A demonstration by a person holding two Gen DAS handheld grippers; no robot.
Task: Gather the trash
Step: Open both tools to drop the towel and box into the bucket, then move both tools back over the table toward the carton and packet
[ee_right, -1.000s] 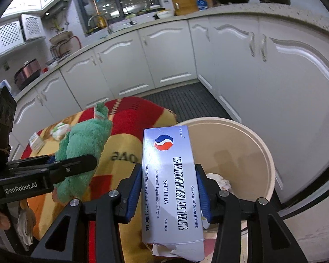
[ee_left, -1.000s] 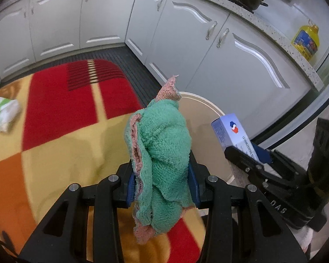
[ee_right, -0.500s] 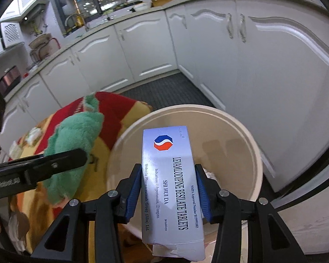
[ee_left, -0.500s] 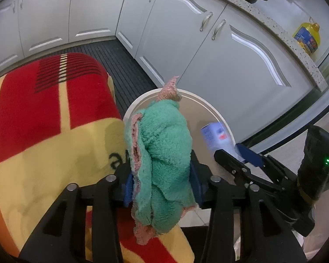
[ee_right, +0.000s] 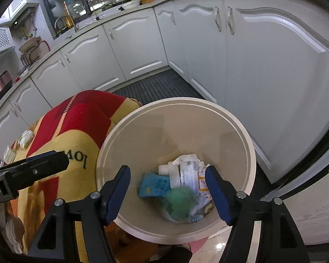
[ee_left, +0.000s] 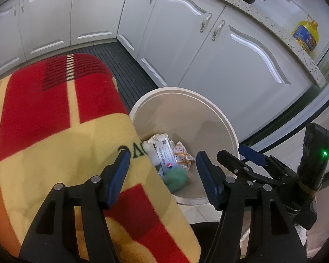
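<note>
- Blanket (ee_left: 54,131): thick fleecy cloth in red, yellow and orange blocks with dark lettering, draped over a rounded surface just beside the bin. A few small pale wrappers (ee_right: 25,139) lie on its far end; I judge these the next trash to fetch.
- Bin (ee_right: 250,153): round, smooth cream plastic with a raised rim, standing on the floor against white cabinet doors (ee_left: 241,61). Both grippers hang above its mouth, so anything let go lands inside.
- Trash in the bin: a fuzzy green cloth (ee_right: 178,201), blurred, on top of the heap; a flat white tablet box (ee_left: 164,153); a blue carton (ee_right: 153,185); crumpled paper and printed wrappers beneath.
- Left gripper (ee_left: 161,171): jaws opening, blue ribbed pads apart, nothing between them.
- Right gripper (ee_right: 167,186): jaws opening, likewise empty.
- Doing it well: keep both over the mouth until the jaws are fully wide, then lift clear of the rim before swinging back over the blanket.
</note>
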